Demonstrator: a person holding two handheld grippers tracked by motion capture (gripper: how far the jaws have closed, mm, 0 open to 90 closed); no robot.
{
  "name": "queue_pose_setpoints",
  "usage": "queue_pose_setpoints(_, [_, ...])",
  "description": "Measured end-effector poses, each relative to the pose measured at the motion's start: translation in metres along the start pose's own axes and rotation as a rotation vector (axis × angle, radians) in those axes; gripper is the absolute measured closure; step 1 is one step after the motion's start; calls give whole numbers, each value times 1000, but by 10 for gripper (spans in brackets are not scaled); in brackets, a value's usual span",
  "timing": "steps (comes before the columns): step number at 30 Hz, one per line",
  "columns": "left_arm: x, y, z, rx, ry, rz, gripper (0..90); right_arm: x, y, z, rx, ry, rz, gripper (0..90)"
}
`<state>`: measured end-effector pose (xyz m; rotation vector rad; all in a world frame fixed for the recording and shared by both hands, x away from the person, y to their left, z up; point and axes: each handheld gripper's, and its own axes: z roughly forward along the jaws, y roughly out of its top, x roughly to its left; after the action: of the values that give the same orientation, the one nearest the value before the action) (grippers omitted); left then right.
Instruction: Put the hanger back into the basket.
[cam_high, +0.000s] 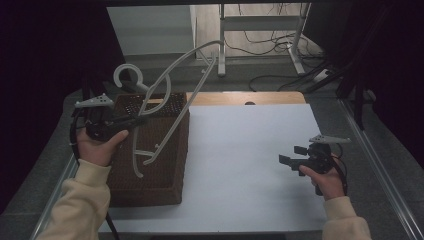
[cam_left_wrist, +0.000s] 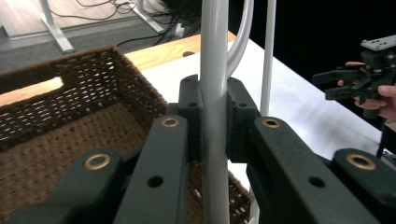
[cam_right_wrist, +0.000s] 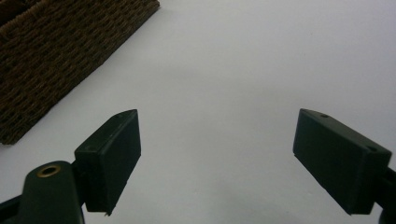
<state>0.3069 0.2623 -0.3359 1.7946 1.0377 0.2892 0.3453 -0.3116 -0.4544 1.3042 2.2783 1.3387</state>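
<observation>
We are holding a grey plastic clothes hanger (cam_high: 172, 85) in the left gripper (cam_high: 141, 119), whose jaws are clamped on one of its bars, and the hanger is hanging above the brown wicker basket (cam_high: 165, 172) at about nine o'clock on the white table (cam_high: 250, 165). In the left gripper view the pads are pressing the bar (cam_left_wrist: 214, 93) from both sides, with the basket's open interior (cam_left_wrist: 56, 135) below. To do this step well, we are judging it best to keep the grip firm so the long frame is not swinging, and to steer the lower end past the basket rim. The right gripper (cam_high: 292, 155) is resting near four o'clock with its jaws spread wide and nothing between them. The hanger is looking slim, curved, pale grey, with its hook (cam_high: 122, 75) pointing to eleven o'clock.
</observation>
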Motion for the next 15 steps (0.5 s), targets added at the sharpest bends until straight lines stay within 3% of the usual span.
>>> queue_pose_setpoints(15, [30,-20,-11,27,84,-23,800,-2,-1,0,6,-5,7,163])
